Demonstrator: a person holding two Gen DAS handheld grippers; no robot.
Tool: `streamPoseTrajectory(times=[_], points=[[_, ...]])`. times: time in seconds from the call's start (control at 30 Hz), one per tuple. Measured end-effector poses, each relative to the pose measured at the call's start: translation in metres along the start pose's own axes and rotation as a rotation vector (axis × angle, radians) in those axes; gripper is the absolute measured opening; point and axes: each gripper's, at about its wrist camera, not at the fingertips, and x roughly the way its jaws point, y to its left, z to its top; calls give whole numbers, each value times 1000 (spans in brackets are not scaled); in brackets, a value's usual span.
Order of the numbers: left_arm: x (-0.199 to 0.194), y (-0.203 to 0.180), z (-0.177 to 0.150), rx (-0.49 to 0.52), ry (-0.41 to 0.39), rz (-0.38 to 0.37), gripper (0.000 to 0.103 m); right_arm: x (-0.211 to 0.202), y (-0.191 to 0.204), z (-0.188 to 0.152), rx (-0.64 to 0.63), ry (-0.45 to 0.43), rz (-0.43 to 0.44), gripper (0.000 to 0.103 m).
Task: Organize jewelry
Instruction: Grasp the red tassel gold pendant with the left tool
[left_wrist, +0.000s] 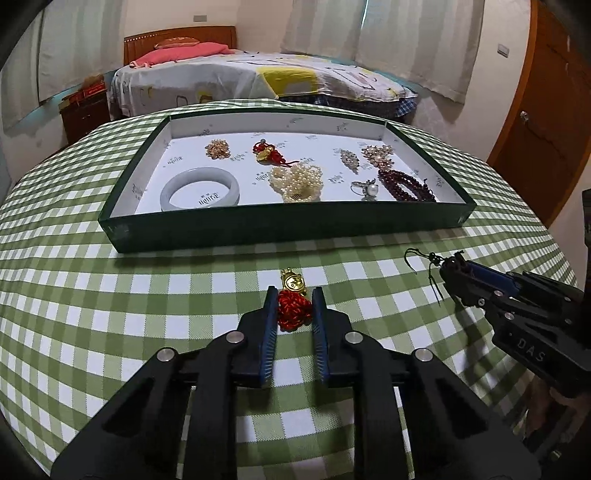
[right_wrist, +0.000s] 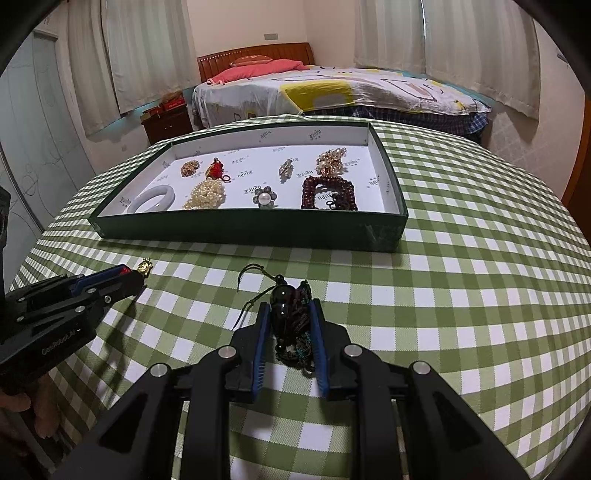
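Two tools gripped ornaments on the checked table (left_wrist: 110, 295).
Left tool (left_wrist: 294, 295) pinched a red knot charm (left_wrist: 293, 312); right tool (right_wrist: 288, 308) clamped a black beaded tassel (right_wrist: 288, 317), near the jewelry tray (right_wrist: 243, 230).

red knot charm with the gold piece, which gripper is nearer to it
Left. The left gripper is shut on the red knot charm on the checked tablecloth; the right gripper sits off to its right, shut on a dark beaded charm.
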Motion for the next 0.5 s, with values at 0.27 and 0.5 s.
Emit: streamPoseTrajectory(times=[0.27,0.5], points=[[-5,0,-1,-6,-13,-11,15,-1,0,0,3,-4,3,22],[-12,0,3,-4,-30,-3,15,-6,3,1,-1,-16,8,22]])
